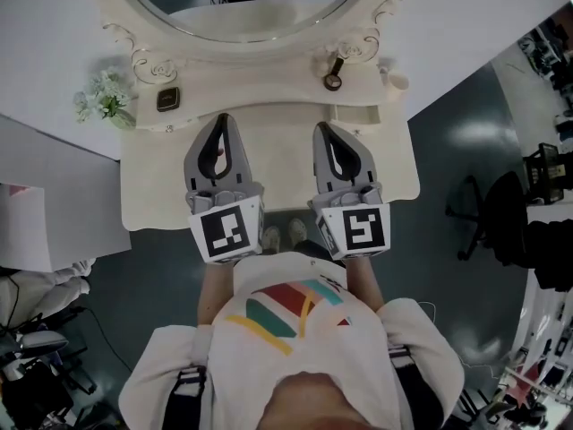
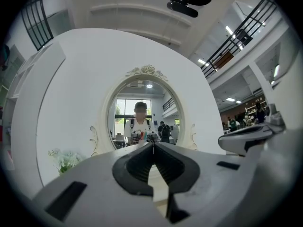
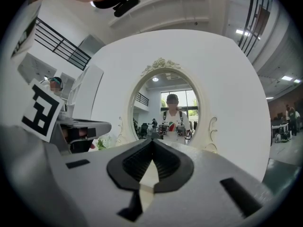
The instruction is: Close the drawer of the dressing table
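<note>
Both pairs of fingers (image 2: 90,178) are pressed together at their tips and nothing sits between them; behind each tip only a leaf-shaped gap framed by the ribbed dark pads shows, and cream surface shows through it. The left gripper (image 1: 221,120) and the right gripper (image 1: 320,129) lie level and side by side over the tabletop (image 1: 273,168) of the dressing table, both pointing at the oval mirror (image 1: 246,12), each with its marker cube (image 1: 226,229) nearest the person. The drawer (image 1: 356,115) is the small boxy front in the low raised tier under the mirror, right of middle. It seems to stand a little forward of the tier's edge, though how far out I cannot tell, and the right gripper's tip is just short of it and apart from it. On the tier above it lies a dark, ring-ended thing (image 1: 334,77). Farther left, ahead of the left gripper, sit a small dark square thing (image 1: 167,99) and a sprig of pale flowers (image 1: 106,97). Shoes (image 1: 271,237) show under the front edge, and a black office chair (image 1: 488,213) stands well off to the right on the floor.
</note>
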A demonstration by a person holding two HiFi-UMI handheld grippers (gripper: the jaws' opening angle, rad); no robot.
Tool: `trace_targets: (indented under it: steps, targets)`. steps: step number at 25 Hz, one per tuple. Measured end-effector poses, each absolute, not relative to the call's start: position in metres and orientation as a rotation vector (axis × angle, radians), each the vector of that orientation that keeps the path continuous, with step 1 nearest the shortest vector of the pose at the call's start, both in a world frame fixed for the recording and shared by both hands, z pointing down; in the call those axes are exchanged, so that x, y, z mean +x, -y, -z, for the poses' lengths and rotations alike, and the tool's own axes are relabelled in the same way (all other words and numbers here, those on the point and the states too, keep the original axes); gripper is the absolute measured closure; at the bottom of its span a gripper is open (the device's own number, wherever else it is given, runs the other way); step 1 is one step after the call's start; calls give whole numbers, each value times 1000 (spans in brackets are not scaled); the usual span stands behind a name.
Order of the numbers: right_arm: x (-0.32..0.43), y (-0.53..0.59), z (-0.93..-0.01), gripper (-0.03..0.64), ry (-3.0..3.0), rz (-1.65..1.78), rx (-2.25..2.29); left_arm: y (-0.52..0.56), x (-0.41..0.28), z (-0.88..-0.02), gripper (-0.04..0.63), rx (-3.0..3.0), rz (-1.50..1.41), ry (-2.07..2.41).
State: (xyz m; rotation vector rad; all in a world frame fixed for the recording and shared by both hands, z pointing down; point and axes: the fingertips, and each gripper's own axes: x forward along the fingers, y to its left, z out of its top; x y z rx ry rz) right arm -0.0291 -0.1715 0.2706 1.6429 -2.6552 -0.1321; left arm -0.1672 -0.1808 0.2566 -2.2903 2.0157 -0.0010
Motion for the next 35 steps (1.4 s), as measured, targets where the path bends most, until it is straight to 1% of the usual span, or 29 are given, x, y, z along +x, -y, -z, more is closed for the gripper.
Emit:
trace_targets:
  steps: [6, 16, 20, 26, 30, 35]
  targets:
    - [-24, 178, -272, 617, 2659, 138, 1623, 185, -156, -261, 588, -2289, 40, -1995]
    - [8, 195, -299, 614, 2596, 30, 1622, 201, -129, -264, 588, -2337, 39, -1938]
    - [21, 201, -306, 567, 2554, 32, 1640, 205, -123, -267, 588, -2351, 63, -1927]
    - [38, 211, -320, 527, 2526, -3, 1656, 211, -119, -271, 588, -2340, 50, -1925]
    - [51, 219, -339, 479, 2486, -46, 1649, 211, -117, -276, 588, -2348, 94, -1934]
    - [69, 228, -366, 460, 2431, -112, 1671, 213, -115, -278, 588, -2342, 116, -1935]
